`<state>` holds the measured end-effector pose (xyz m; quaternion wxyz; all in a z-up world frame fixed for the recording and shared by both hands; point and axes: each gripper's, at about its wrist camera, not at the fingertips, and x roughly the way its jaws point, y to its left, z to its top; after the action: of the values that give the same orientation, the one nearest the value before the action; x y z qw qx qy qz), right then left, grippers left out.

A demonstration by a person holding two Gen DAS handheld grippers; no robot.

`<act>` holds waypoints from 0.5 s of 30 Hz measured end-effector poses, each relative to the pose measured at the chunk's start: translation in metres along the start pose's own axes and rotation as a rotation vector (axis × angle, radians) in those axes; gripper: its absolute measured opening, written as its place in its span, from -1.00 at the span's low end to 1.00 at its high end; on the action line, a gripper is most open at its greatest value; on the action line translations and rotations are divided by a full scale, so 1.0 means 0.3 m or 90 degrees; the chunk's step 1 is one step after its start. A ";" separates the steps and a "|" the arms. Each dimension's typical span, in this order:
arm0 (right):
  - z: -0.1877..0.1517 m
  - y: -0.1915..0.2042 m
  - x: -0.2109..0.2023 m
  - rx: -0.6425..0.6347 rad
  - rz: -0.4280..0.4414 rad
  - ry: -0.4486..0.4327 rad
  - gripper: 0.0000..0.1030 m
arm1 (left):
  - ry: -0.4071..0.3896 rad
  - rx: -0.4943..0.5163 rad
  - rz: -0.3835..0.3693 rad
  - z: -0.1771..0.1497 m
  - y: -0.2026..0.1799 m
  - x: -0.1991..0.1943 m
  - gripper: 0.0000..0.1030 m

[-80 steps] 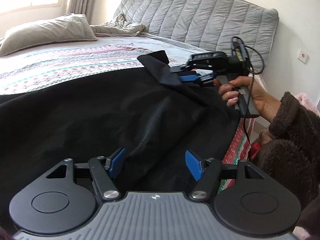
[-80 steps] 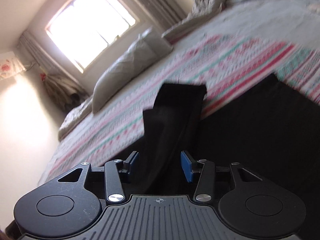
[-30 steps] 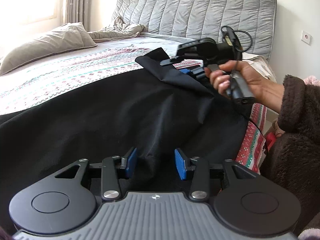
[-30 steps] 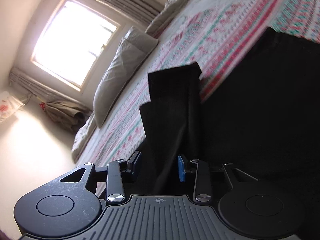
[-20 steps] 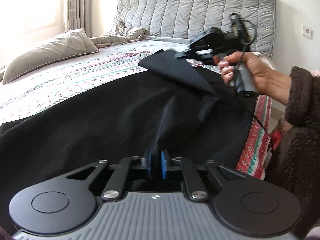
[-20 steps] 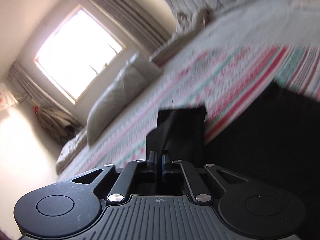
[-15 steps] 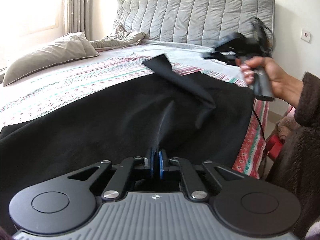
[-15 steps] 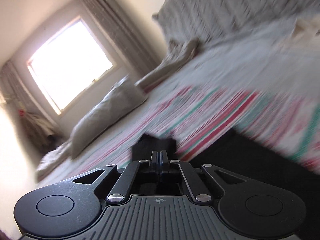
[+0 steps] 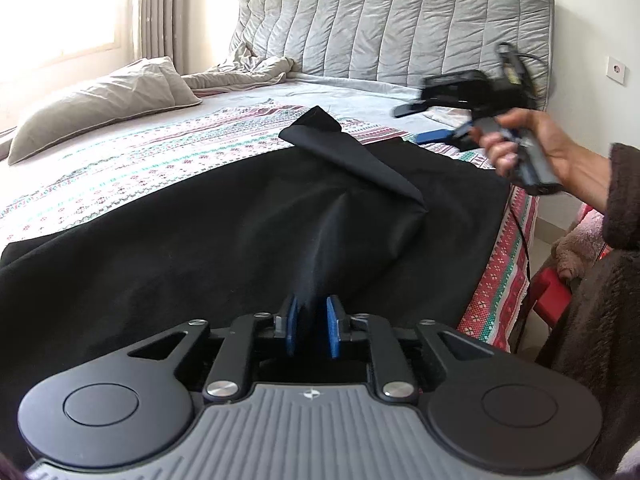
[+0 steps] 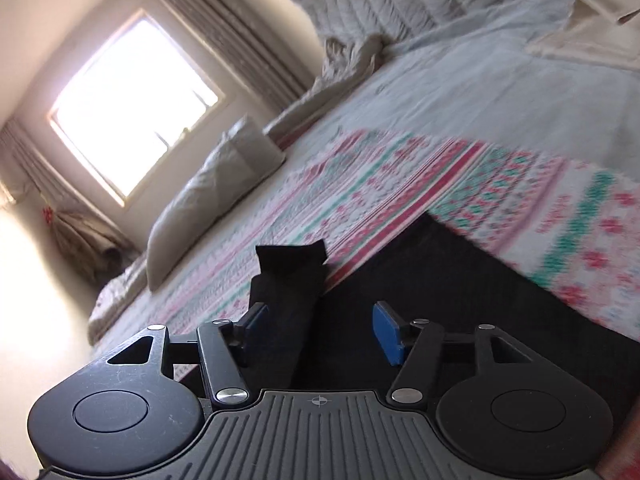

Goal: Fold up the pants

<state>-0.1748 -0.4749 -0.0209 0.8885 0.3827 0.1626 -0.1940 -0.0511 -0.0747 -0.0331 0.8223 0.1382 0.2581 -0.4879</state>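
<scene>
Black pants are spread over the near side of the bed, also seen in the right wrist view. One corner lies folded back on top of them. My left gripper sits low at the near edge. Its jaws are opening, with a raised ridge of the black fabric still filling the narrow gap between the blue pads. A hand holds my right gripper above the bed's right edge, clear of the cloth. In its own view the right gripper is opening wide and nothing is pressed between its pads.
The patterned bed cover runs to a grey pillow, a crumpled blanket and a quilted headboard. A brown fluffy sleeve, a plush toy and a red stool are at the right. A bright window is on the left wall.
The right gripper closed on the pant corner, then opened, let it go and drew away to the right. The left gripper closed on the fabric and has started to part.
</scene>
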 end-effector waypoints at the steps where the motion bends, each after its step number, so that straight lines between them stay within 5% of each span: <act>1: 0.009 0.001 0.036 0.007 0.003 0.009 0.14 | 0.001 0.001 -0.001 -0.001 0.001 0.001 -0.68; 9: 0.026 0.003 0.267 0.007 -0.021 0.040 0.06 | 0.016 -0.005 -0.009 0.002 0.023 0.039 -0.68; 12: 0.039 0.010 0.314 0.004 -0.021 0.038 -0.25 | 0.017 -0.011 -0.010 0.005 0.027 0.048 -0.67; 14: 0.041 0.011 0.338 0.001 -0.012 0.042 -0.78 | 0.016 -0.010 -0.010 0.003 0.025 0.051 -0.67; 15: 0.037 0.015 0.337 -0.006 -0.009 0.043 -0.86 | 0.016 -0.009 -0.009 0.004 0.024 0.052 -0.67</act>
<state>-0.0829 -0.5026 -0.0551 0.8829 0.3835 0.1963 -0.1867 -0.0384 -0.0831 -0.0410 0.8163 0.1368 0.2727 -0.4904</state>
